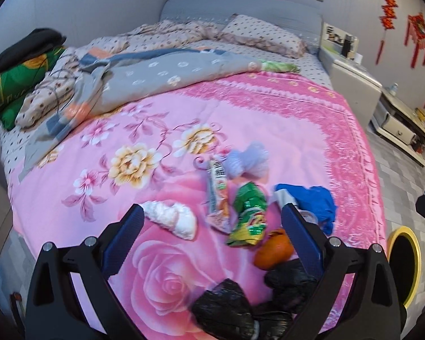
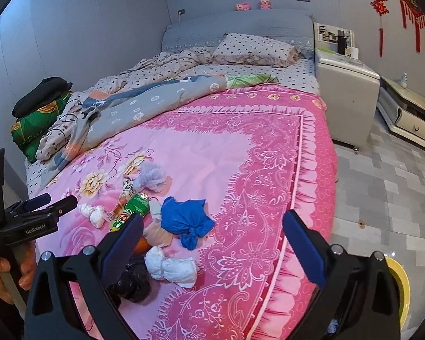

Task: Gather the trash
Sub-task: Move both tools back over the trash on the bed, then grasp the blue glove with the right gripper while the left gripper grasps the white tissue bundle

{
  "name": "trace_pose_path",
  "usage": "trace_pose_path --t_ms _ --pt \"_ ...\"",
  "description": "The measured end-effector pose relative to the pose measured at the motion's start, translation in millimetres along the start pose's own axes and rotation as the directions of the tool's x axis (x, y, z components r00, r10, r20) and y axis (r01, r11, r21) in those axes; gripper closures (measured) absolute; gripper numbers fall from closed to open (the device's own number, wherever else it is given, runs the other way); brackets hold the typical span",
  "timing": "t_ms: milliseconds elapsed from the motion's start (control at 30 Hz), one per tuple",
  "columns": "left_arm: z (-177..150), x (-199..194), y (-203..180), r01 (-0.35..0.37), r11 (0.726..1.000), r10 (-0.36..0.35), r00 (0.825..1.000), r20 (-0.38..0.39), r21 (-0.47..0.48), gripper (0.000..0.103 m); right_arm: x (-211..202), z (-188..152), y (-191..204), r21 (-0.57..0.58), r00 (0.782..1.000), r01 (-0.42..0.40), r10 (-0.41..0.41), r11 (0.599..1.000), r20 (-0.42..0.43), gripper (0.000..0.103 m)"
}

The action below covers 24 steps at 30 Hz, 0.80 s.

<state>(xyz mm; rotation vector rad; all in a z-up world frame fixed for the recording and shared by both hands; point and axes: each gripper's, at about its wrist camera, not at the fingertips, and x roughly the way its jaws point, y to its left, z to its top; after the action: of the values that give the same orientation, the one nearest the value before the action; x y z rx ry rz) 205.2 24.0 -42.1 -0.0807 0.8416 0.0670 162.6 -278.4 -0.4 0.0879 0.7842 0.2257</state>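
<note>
Several pieces of trash lie on the pink floral blanket (image 1: 161, 130): a white tied bag (image 1: 172, 218), a long snack wrapper (image 1: 217, 195), a green crumpled packet (image 1: 249, 212), an orange lump (image 1: 273, 250), a blue bag (image 1: 316, 204), black bags (image 1: 226, 308) and a lilac wad (image 1: 249, 160). My left gripper (image 1: 212, 226) is open above them, empty. My right gripper (image 2: 212, 238) is open and empty over the bed's near edge, with a blue bag (image 2: 188, 221), a white bag (image 2: 172, 266) and black bags (image 2: 130, 280) between its fingers. A yellow-rimmed bin (image 1: 405, 263) stands beside the bed; it also shows in the right wrist view (image 2: 401, 283).
Rumpled quilts (image 1: 144, 79) and a pillow (image 1: 263, 35) fill the far half of the bed. A white nightstand (image 2: 345, 96) and a low cabinet (image 2: 410, 113) stand to the right on the grey tiled floor (image 2: 382, 187). The left gripper also shows in the right wrist view (image 2: 56, 202).
</note>
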Motion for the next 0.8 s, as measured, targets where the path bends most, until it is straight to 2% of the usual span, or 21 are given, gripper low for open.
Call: trace_pose_path --t_ms 233,433,600,800 --pt "-7 48 36 -0.065 0.995 0.059 0.995 -0.077 -0.074 0.010 46 -1 18 -0.054 0.999 -0.015 0.012 0.998 -0.050 0.008" --pt "-11 81 54 -0.087 0.989 0.072 0.989 -0.128 -0.120 0.010 89 -1 22 -0.055 0.992 -0.014 0.008 0.998 -0.122 0.008" --pt "-11 98 56 -0.093 0.990 0.077 0.986 -0.145 -0.110 0.010 118 -1 26 -0.055 0.986 -0.014 0.005 0.998 -0.164 0.009" --pt "-13 113 48 -0.099 0.993 0.087 0.982 -0.165 -0.066 0.010 146 -1 29 -0.068 0.979 0.013 -0.027 0.998 -0.204 0.016"
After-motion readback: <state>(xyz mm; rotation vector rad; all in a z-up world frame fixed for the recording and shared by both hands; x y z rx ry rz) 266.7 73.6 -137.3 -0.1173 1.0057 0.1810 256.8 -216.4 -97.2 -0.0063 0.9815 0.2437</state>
